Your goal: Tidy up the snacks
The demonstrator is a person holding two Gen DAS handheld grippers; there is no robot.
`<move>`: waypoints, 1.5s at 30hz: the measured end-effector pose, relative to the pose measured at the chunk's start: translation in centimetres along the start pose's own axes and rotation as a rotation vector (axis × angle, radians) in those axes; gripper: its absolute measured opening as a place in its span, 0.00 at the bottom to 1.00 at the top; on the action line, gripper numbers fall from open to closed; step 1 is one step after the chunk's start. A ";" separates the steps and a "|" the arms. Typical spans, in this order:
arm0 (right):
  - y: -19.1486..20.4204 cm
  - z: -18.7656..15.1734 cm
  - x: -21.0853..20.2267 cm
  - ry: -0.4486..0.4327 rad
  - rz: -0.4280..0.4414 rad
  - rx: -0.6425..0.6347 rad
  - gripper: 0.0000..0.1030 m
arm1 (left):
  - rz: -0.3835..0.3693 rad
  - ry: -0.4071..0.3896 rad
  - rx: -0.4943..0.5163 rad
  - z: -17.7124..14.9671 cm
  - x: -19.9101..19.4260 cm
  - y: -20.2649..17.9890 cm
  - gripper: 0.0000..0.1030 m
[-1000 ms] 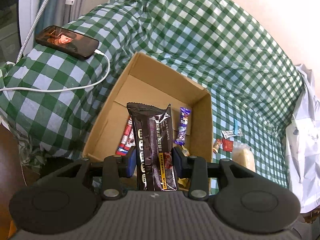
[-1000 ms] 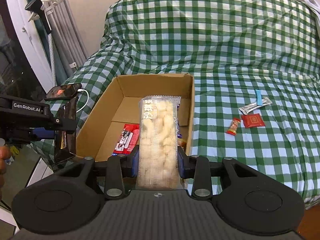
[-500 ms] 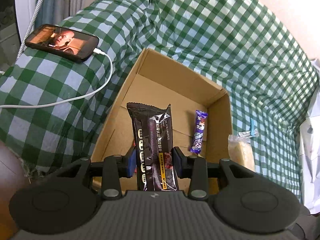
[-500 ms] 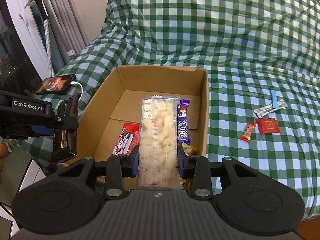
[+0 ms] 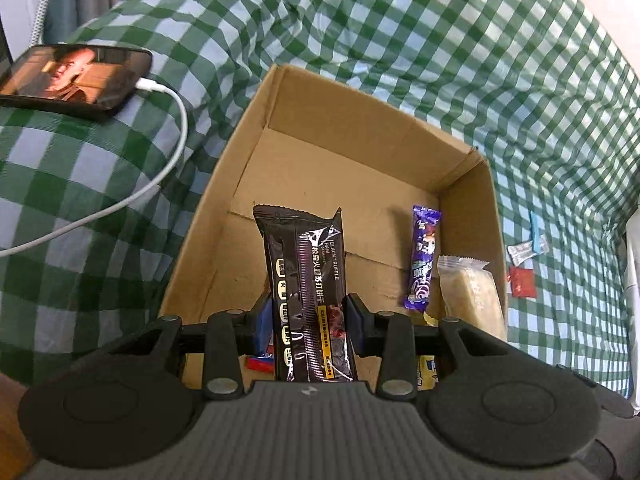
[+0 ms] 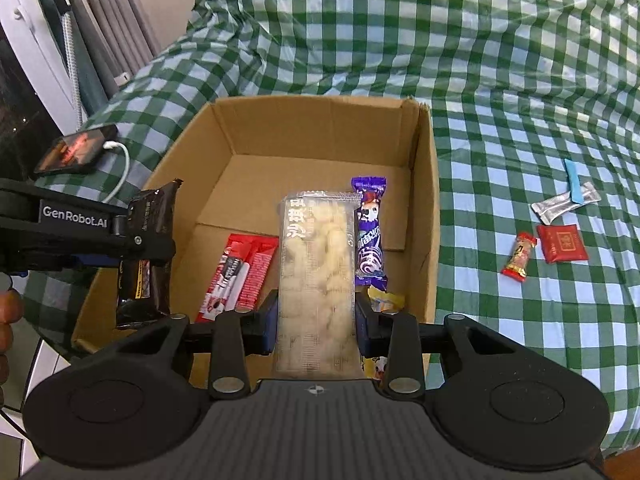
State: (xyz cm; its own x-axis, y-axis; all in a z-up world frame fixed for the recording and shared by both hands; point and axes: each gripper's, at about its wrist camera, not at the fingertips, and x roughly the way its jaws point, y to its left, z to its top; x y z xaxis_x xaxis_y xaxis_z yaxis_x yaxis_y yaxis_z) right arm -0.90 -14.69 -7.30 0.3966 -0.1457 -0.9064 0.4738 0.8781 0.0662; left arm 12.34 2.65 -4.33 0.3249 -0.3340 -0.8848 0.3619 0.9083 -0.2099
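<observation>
Both tools have moved in over the cardboard box [image 6: 424, 200] — left tool [image 5: 308, 326] clamps black snack pack [image 5: 306, 280], right tool [image 6: 316, 320] clamps clear puffed-snack pack [image 6: 316, 276], long axes pointing forward along the fingers.

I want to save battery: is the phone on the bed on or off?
On. The phone shows a lit picture, with a white cable plugged in.

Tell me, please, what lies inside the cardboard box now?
Inside the cardboard box lie a red packet, a purple bar and a yellow wrapper. The near floor is hidden behind both held snacks.
</observation>
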 end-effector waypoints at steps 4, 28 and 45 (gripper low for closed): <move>-0.2 0.1 1.1 0.017 -0.003 0.001 0.37 | 0.004 0.013 0.009 0.5 1.2 -0.4 0.41; -0.2 -2.6 -3.6 0.027 -0.023 0.043 0.88 | 0.142 -0.026 0.036 -5.3 -4.3 1.7 1.00; 1.9 -7.7 -13.1 -0.092 -0.028 0.025 0.94 | 0.140 -0.176 0.092 -12.3 -13.3 -0.5 1.00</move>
State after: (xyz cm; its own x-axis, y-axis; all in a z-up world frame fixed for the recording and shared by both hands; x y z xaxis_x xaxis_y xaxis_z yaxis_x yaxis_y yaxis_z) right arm -11.27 -7.58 1.52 0.4524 -0.2125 -0.8661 0.5052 0.8614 0.0526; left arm -2.94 9.77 2.40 0.5216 -0.2526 -0.8150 0.3782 0.9246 -0.0445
